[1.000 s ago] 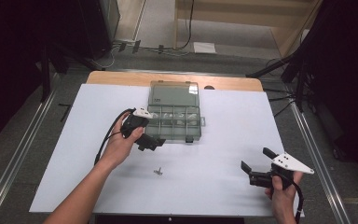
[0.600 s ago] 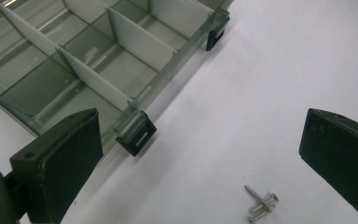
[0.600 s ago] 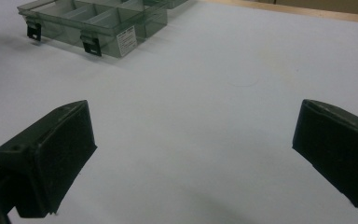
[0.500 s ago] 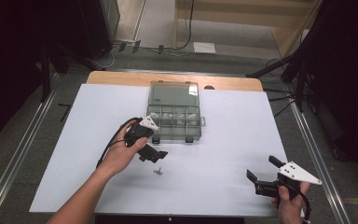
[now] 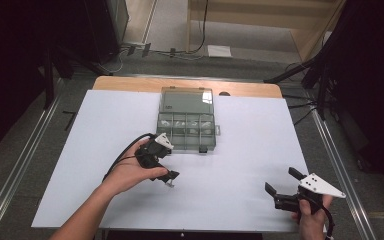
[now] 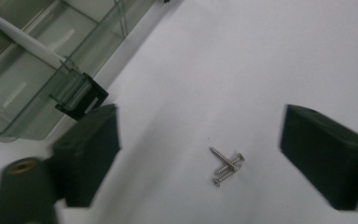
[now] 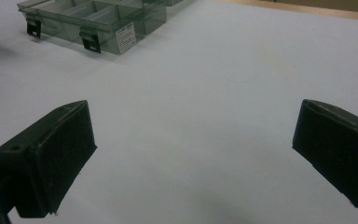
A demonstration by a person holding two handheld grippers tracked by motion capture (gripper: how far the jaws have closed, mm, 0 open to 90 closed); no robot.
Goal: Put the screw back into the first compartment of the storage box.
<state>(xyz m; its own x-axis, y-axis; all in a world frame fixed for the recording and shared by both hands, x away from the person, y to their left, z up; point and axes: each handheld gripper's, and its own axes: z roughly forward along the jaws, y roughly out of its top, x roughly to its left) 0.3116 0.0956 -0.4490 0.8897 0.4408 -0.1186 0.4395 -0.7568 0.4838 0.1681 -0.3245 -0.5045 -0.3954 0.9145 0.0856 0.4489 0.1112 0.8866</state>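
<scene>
Screws [image 6: 225, 165] are lying crossed on the white table [image 5: 240, 185], just at 6 o'clock of the compartment box [image 5: 186, 125]; from above they are barely a speck [image 5: 169, 183] under the left gripper [image 5: 169, 176]. Count is unclear, two or three. Since a second ago this gripper is coming down from the box's edge over them; its jaws have just been closing slightly, wide apart, pads touching nothing. The right gripper [image 5: 282, 189], at 4 o'clock, is gaping empty. The box's label [image 7: 125, 37] is unreadable.
</scene>
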